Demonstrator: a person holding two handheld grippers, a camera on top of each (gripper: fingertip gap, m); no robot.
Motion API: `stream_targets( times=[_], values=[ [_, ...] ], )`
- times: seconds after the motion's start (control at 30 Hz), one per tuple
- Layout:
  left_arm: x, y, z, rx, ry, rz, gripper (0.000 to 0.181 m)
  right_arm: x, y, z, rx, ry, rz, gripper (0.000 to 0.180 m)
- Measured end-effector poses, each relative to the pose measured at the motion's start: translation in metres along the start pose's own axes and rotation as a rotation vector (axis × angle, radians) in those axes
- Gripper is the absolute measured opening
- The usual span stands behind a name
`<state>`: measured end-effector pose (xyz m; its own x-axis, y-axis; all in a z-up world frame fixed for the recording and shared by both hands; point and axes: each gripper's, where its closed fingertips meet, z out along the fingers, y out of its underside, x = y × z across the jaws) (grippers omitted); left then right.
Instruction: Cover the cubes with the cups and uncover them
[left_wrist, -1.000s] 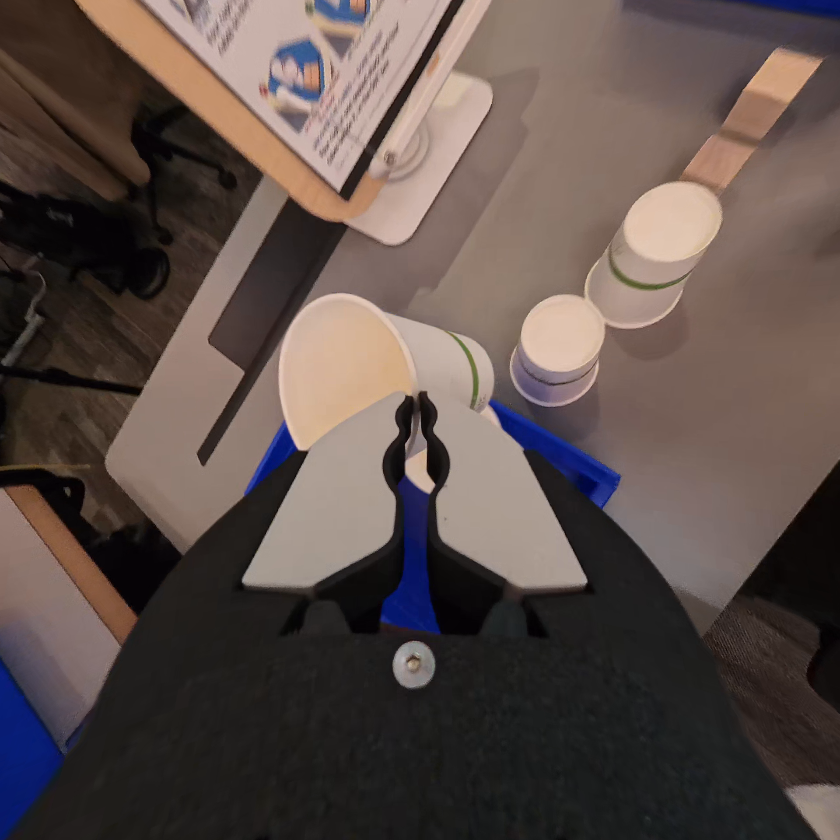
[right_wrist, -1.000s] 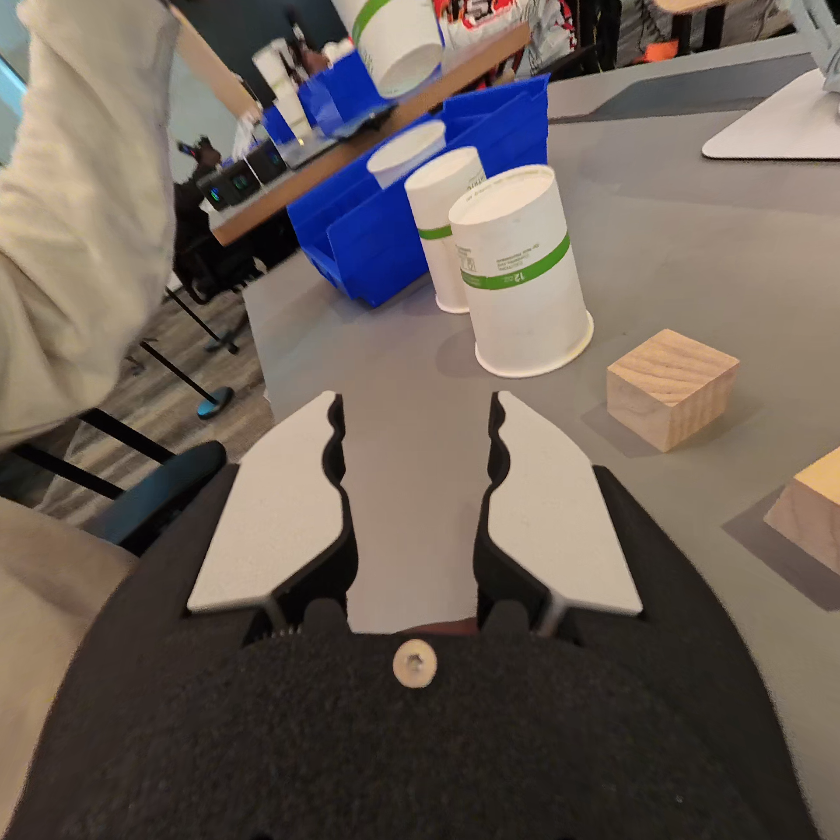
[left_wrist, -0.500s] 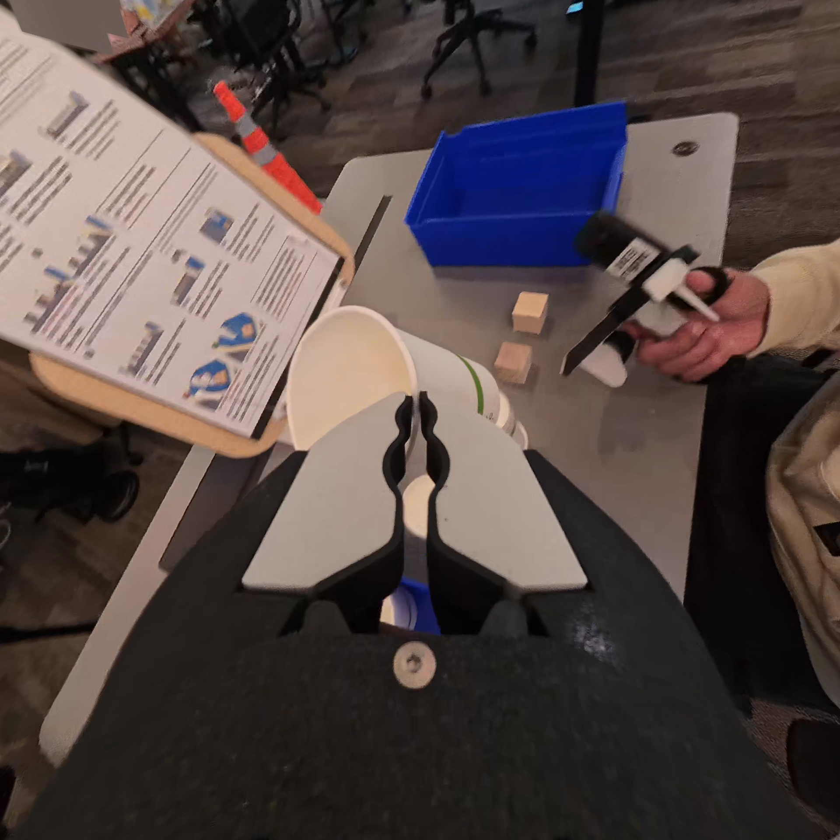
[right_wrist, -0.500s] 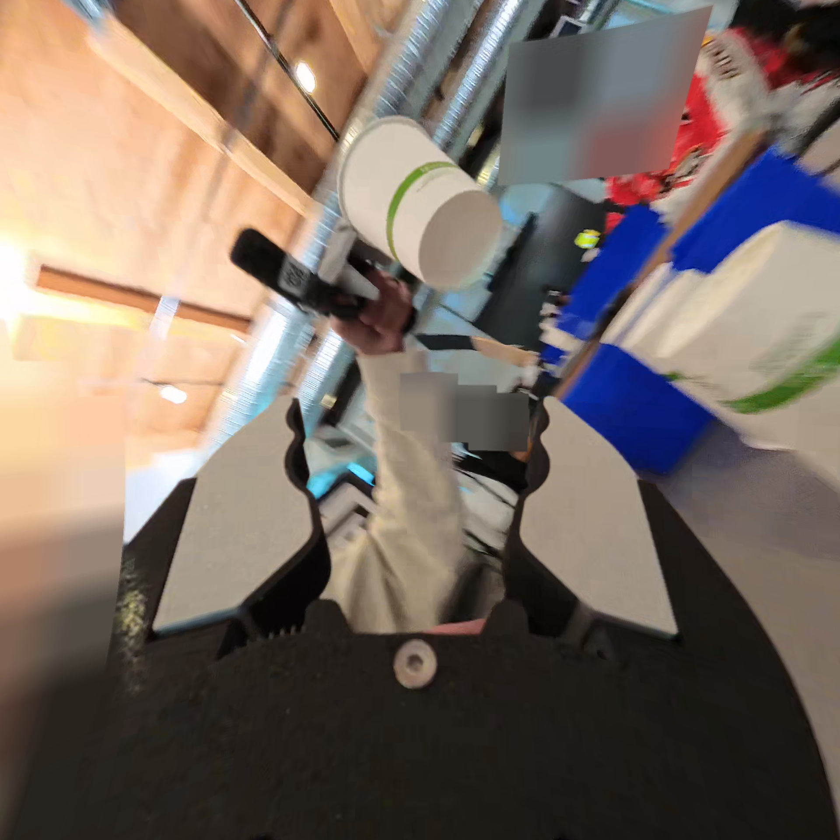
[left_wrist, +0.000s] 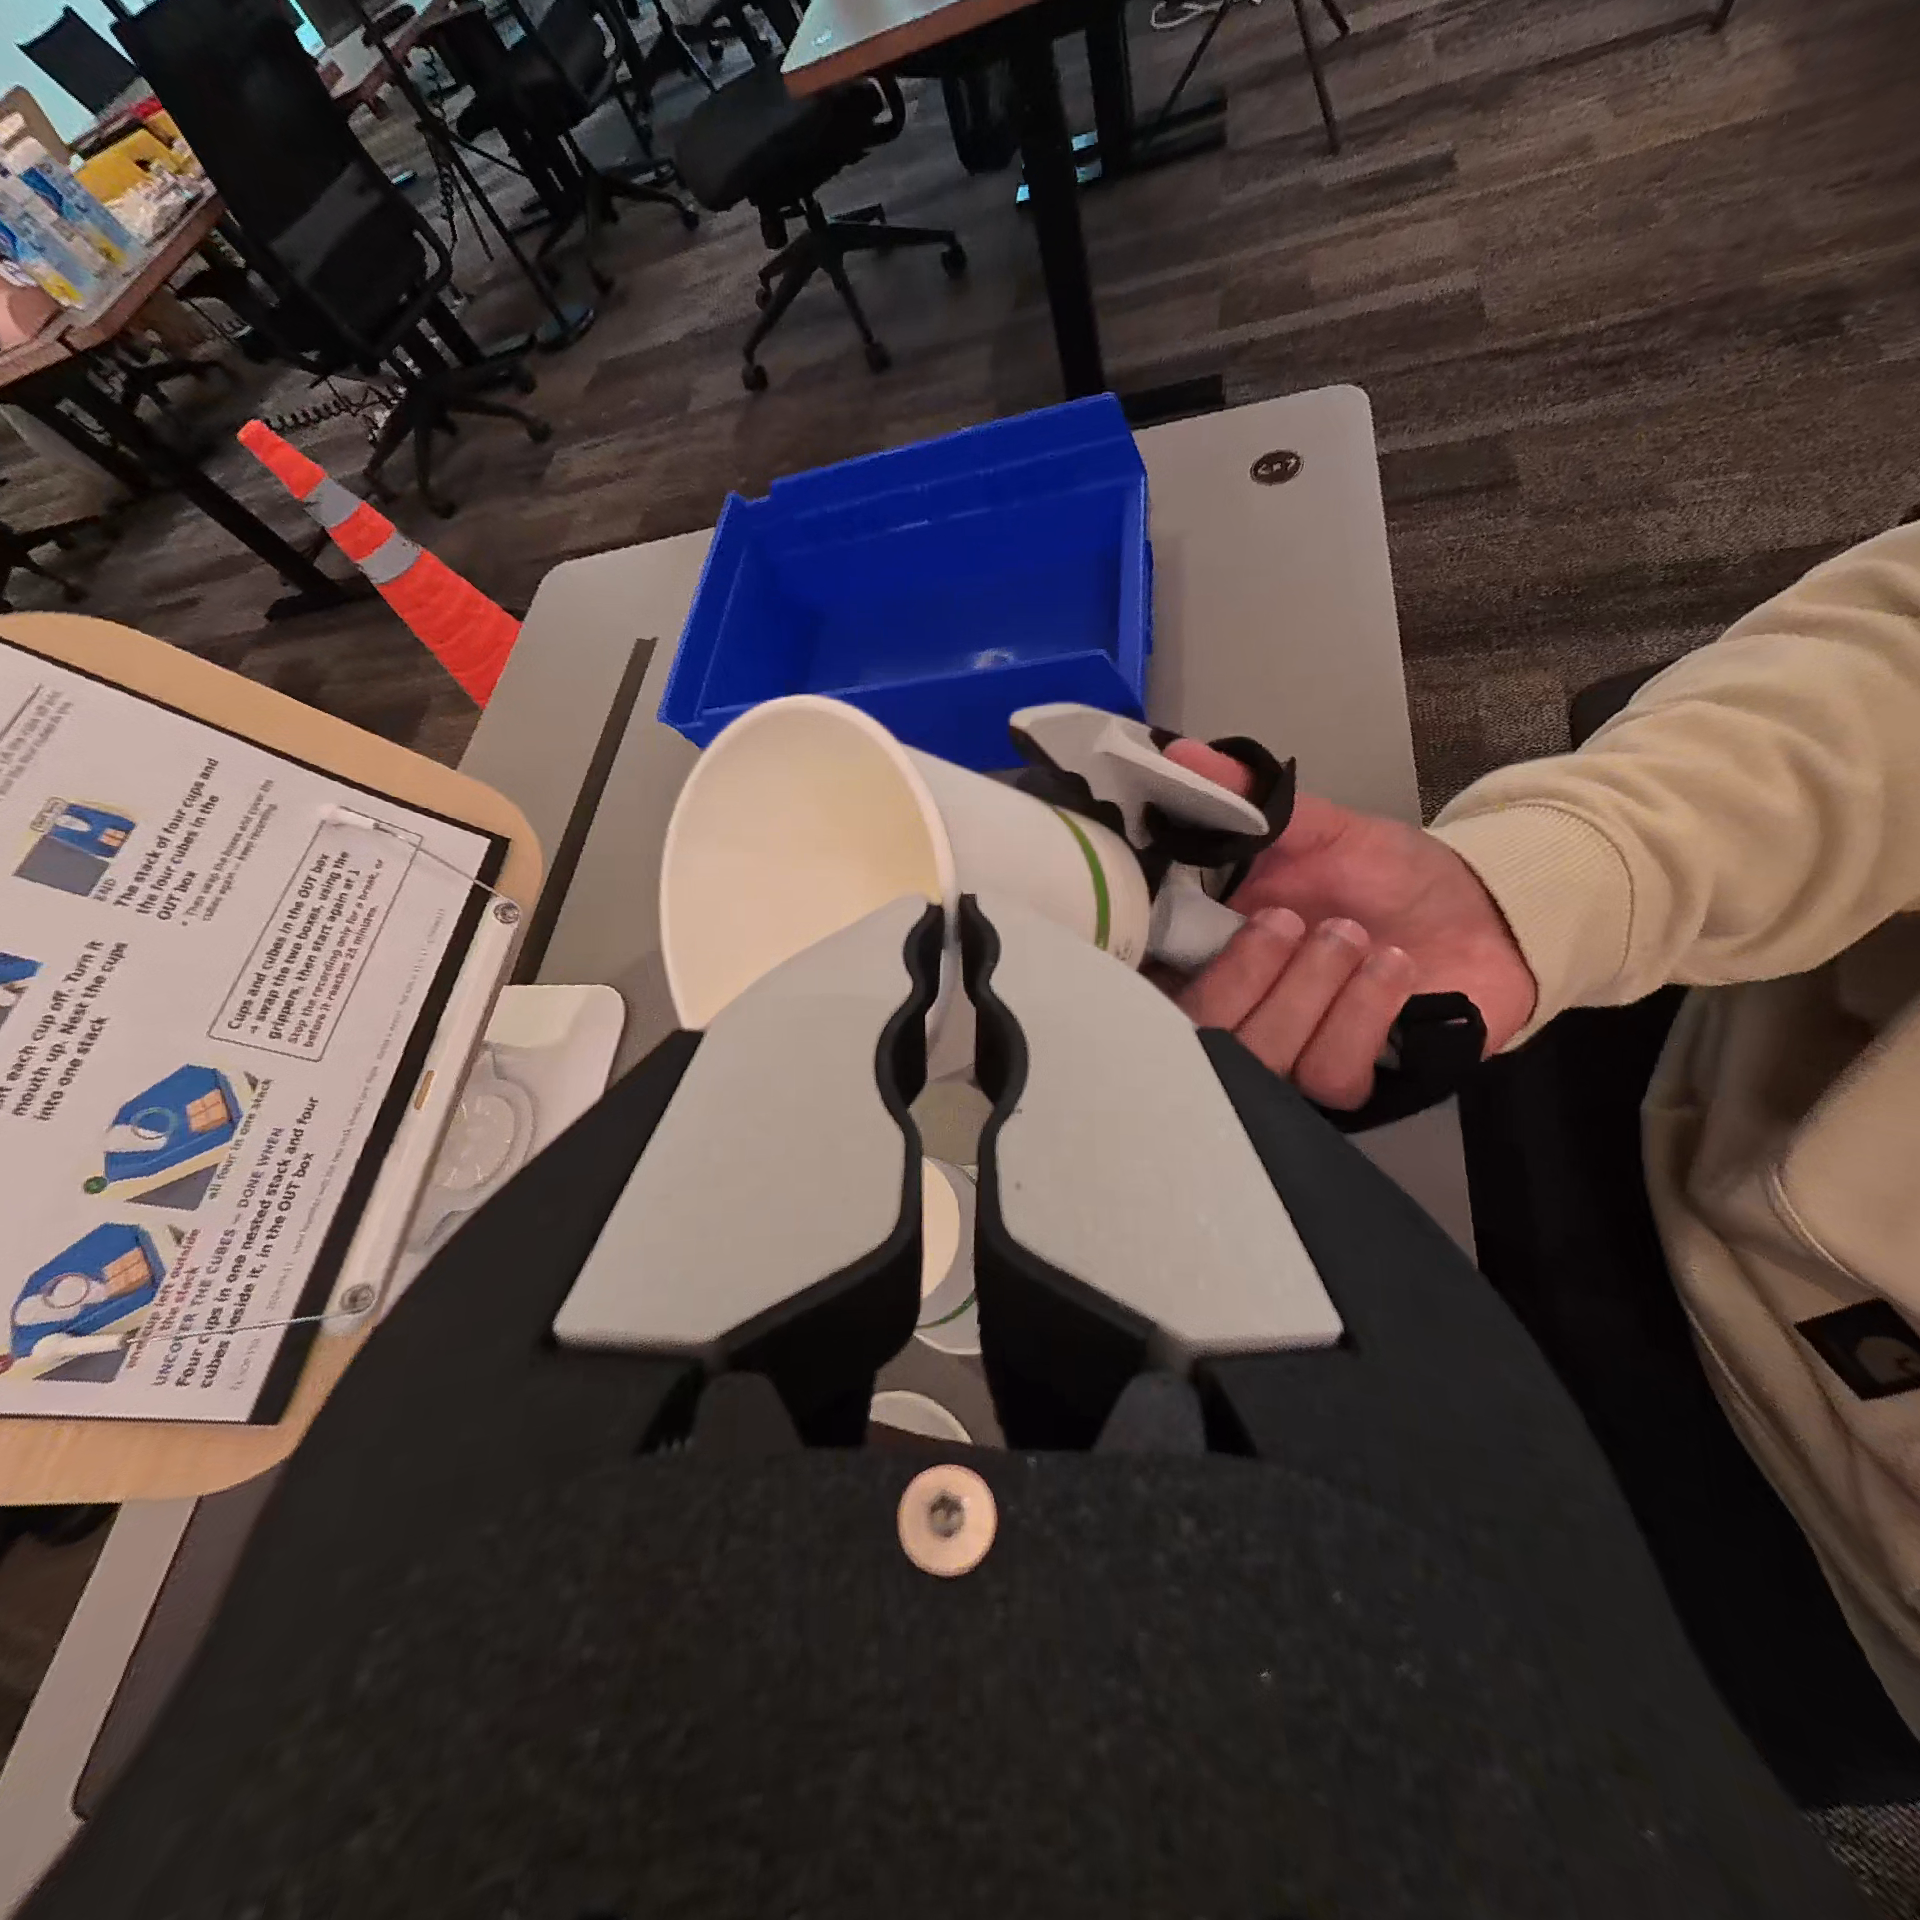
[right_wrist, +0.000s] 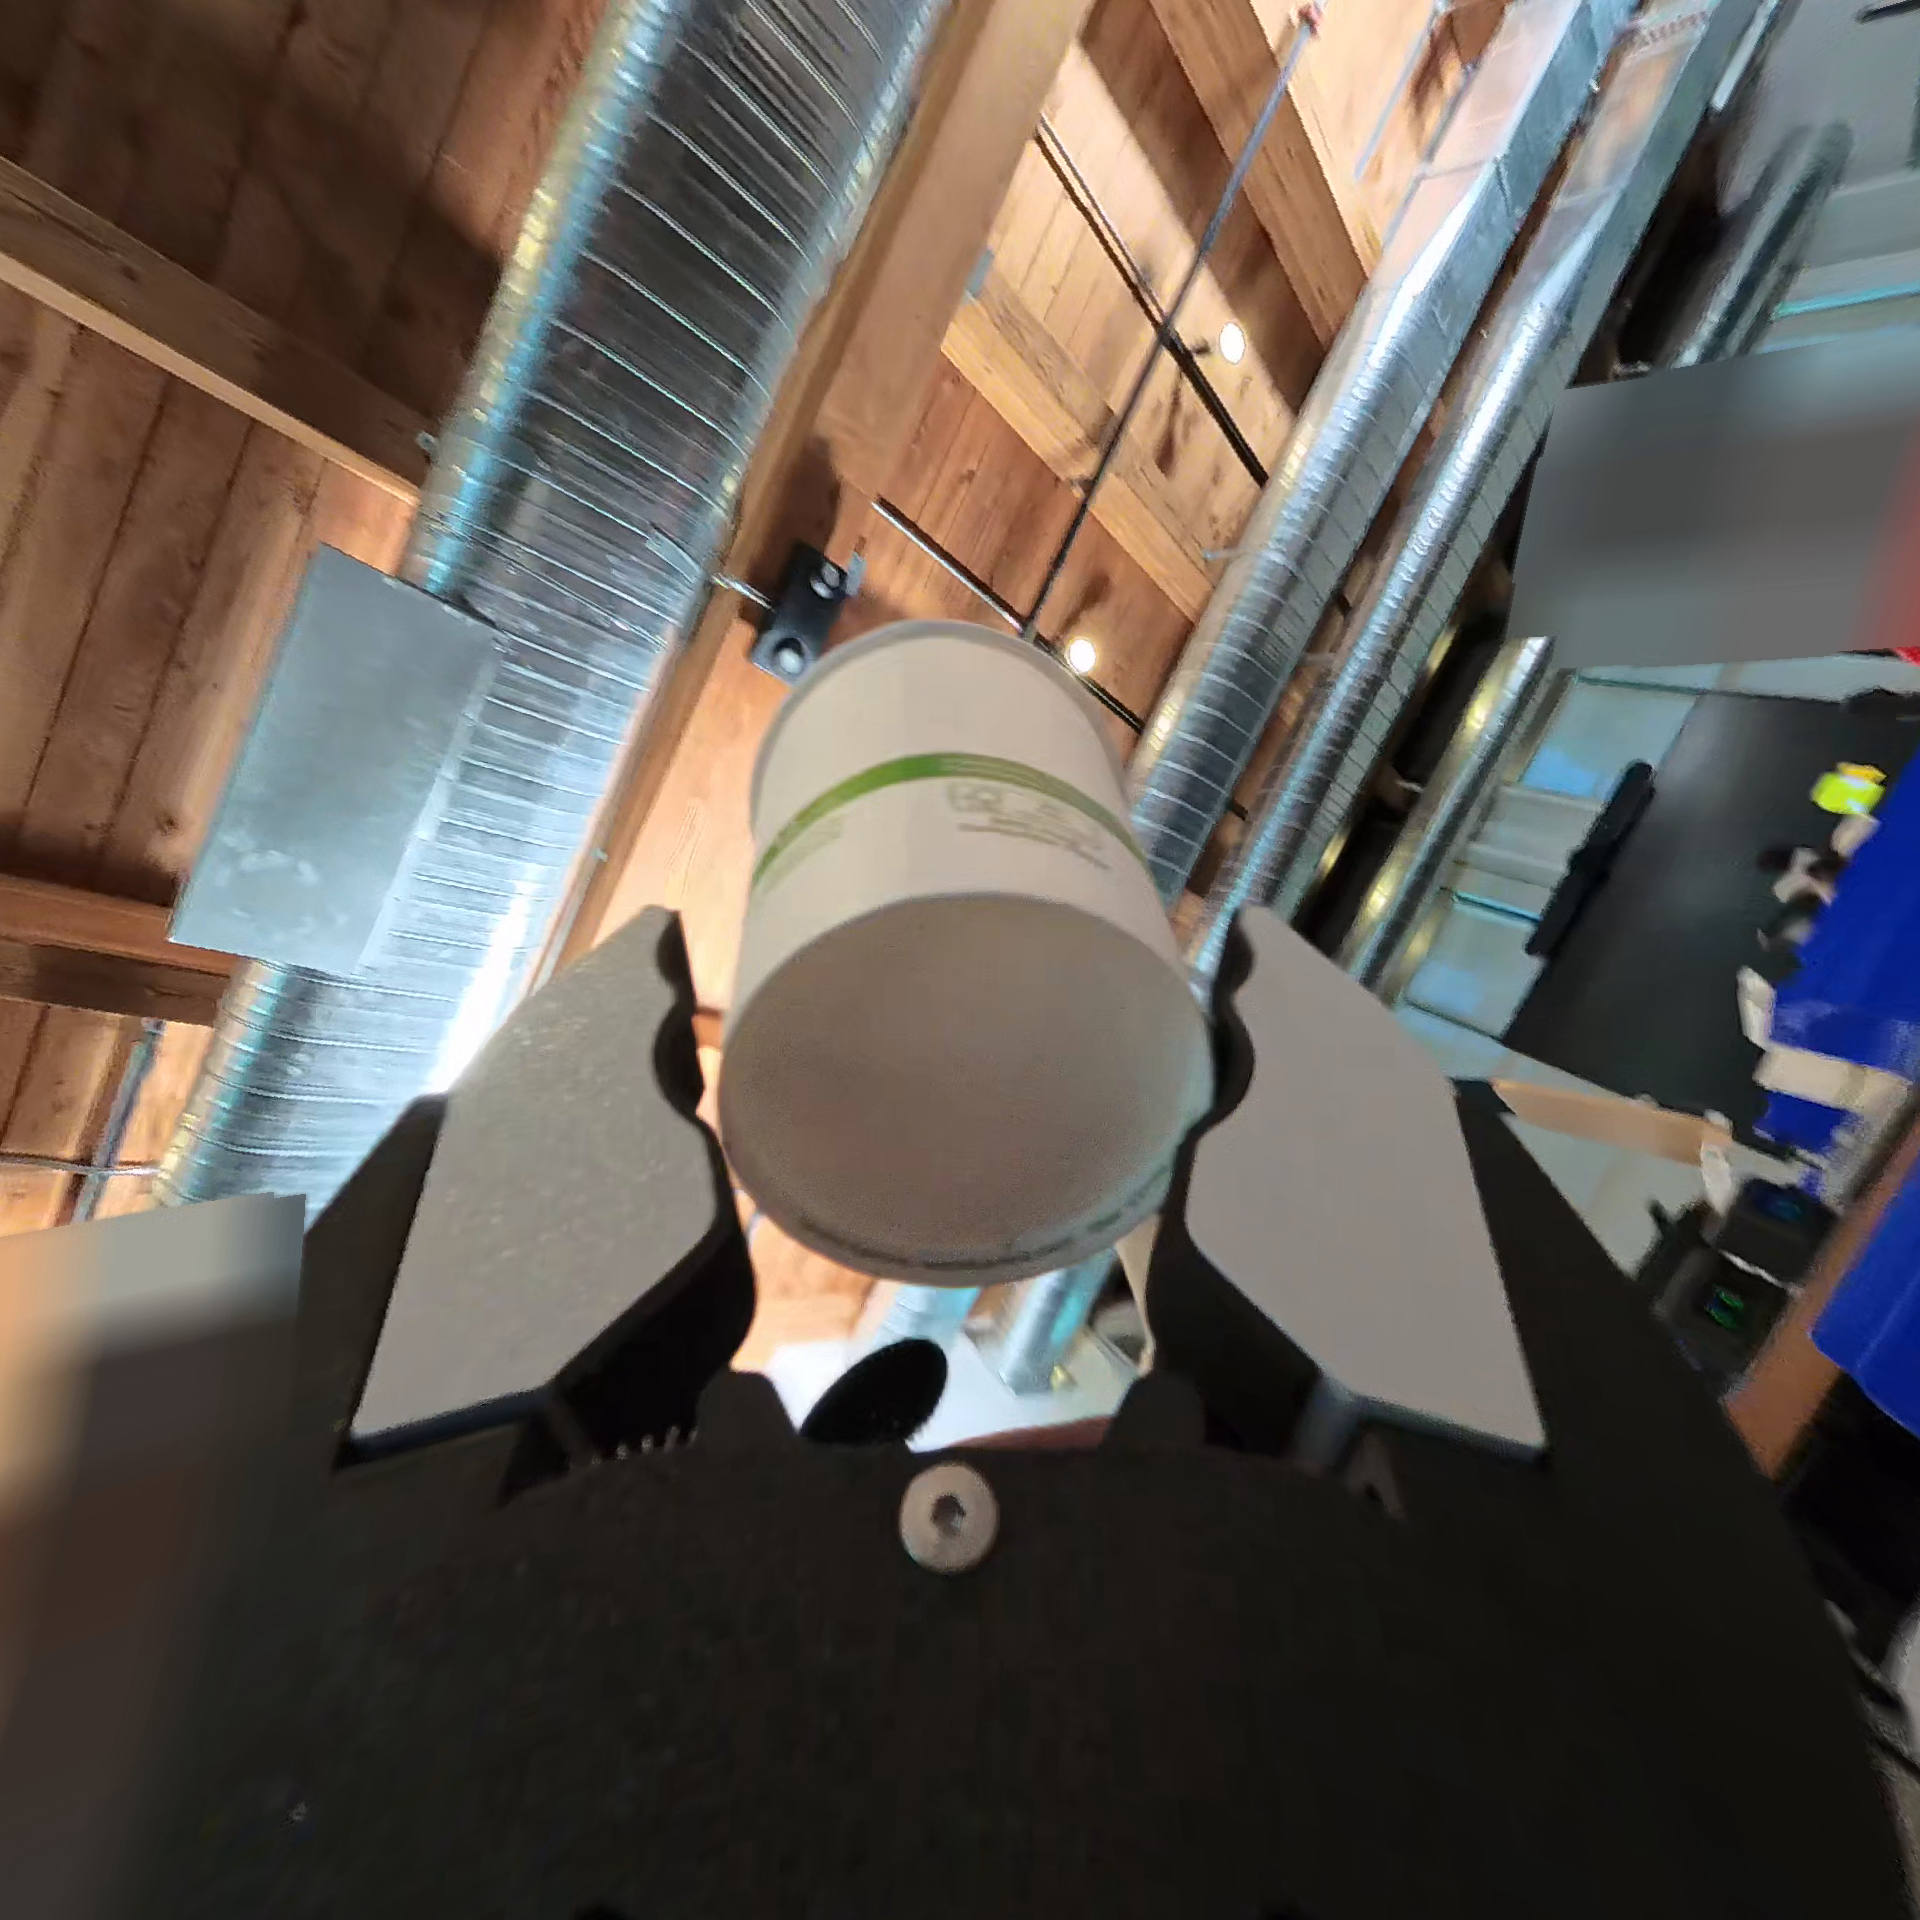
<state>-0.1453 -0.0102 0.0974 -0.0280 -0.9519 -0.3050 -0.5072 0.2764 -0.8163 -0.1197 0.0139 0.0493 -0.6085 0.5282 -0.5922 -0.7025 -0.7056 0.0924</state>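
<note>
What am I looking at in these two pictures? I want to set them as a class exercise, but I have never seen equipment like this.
There is no robot here: a person holds a two-finger gripper in each hand, and each gripper carries a camera looking forward along its fingers.

The left wrist view looks down at a grey table. The left gripper is shut on the rim of a white paper cup with a green stripe, held on its side. The right gripper, in the person's hand, has its fingers around the cup's base end. On the table are a blue bin and an instruction sheet on a stand; more cups show between the left gripper's fingers.

The right wrist view points up at the ceiling: the same cup's base lies between its own open fingers.
</note>
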Motion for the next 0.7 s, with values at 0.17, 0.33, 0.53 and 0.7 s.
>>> stream_targets(
  times=[0.17,0.33,0.53,0.7],
  values=[
    [0.005,-0.002,0.001,0.067,0.034,-0.039,0.003,-0.001,0.002,0.001,-0.071,0.016,0.0,0.091],
    [-0.002,0.004,-0.002,0.078,-0.057,-0.054,0.021,0.002,-0.002,-0.002,-0.096,0.064,-0.05,0.09],
    [-0.006,0.07,-0.027,0.101,-0.39,-0.394,0.064,-0.012,-0.022,-0.016,-0.171,0.228,-0.308,0.091],
    [0.047,0.16,0.015,0.204,-0.568,-0.741,0.071,-0.029,-0.047,-0.033,-0.312,0.494,-0.654,0.091]
  ],
)
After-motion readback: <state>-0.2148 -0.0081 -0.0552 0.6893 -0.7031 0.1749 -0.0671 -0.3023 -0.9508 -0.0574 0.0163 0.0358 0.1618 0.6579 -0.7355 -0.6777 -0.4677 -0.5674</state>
